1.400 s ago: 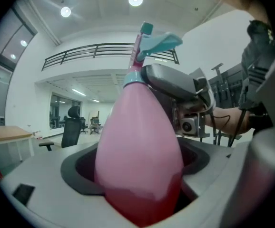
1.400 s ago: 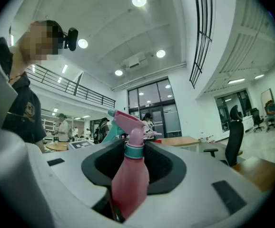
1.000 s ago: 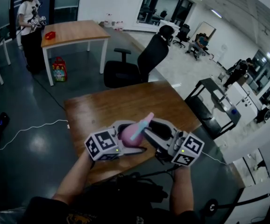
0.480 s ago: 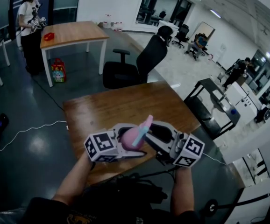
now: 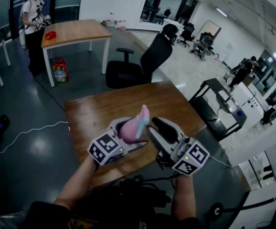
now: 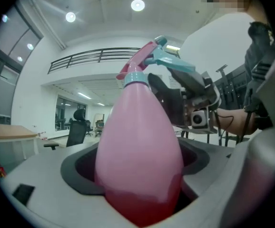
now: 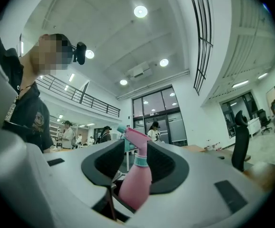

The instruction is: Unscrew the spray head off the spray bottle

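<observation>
- Two claws shared the job: the left gripper (image 5: 127, 135) was clenched round the belly of the pink spray bottle (image 5: 130, 129), held clear above the wooden table (image 5: 109, 106). The right gripper (image 5: 157, 127) stood released, jaws apart just beside the spray head (image 5: 142, 114).
- Closing on the trigger or nozzle instead of the teal collar (image 7: 140, 161) could have cracked it or turned nothing.
- Under torque, the smooth tapered body could have twisted in the left pads, slipped out, and dropped.
</observation>
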The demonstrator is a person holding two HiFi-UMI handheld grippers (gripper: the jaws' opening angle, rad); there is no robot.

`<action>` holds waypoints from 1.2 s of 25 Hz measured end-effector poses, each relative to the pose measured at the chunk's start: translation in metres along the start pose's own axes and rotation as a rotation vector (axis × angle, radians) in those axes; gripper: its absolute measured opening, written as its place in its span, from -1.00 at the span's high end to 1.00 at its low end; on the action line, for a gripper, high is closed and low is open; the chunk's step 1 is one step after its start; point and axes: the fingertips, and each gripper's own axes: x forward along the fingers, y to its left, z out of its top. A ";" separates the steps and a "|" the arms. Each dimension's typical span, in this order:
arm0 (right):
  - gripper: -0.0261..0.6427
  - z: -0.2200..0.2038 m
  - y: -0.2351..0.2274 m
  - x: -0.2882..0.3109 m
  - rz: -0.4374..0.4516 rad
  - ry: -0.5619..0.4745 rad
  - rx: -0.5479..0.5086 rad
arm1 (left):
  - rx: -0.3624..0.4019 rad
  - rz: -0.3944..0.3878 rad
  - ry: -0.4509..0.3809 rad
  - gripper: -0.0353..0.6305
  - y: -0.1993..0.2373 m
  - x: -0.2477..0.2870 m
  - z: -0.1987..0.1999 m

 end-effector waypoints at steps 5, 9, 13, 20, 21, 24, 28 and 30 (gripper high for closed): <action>0.50 0.005 0.006 0.008 -0.045 -0.015 0.000 | -0.008 0.108 0.033 -0.45 0.016 0.002 -0.007; 0.50 -0.008 0.009 0.020 -0.065 0.034 -0.036 | -0.001 0.140 0.047 -0.45 0.020 0.003 -0.012; 0.50 -0.015 0.010 0.022 -0.065 0.078 -0.071 | -0.007 0.135 0.038 -0.45 0.019 0.001 -0.009; 0.50 -0.015 0.003 0.017 -0.060 0.079 -0.075 | -0.030 0.131 0.025 -0.45 0.021 -0.001 -0.009; 0.50 -0.014 0.001 0.016 -0.063 0.081 -0.078 | -0.030 0.132 0.023 -0.45 0.022 -0.002 -0.008; 0.50 -0.014 -0.003 0.013 -0.077 0.085 -0.083 | -0.034 0.132 0.019 -0.45 0.024 -0.004 -0.008; 0.50 -0.014 -0.010 0.008 -0.096 0.087 -0.085 | -0.034 0.132 0.014 -0.45 0.024 -0.004 -0.006; 0.50 -0.014 -0.015 0.004 -0.107 0.089 -0.085 | -0.033 0.129 0.009 -0.45 0.023 -0.004 -0.005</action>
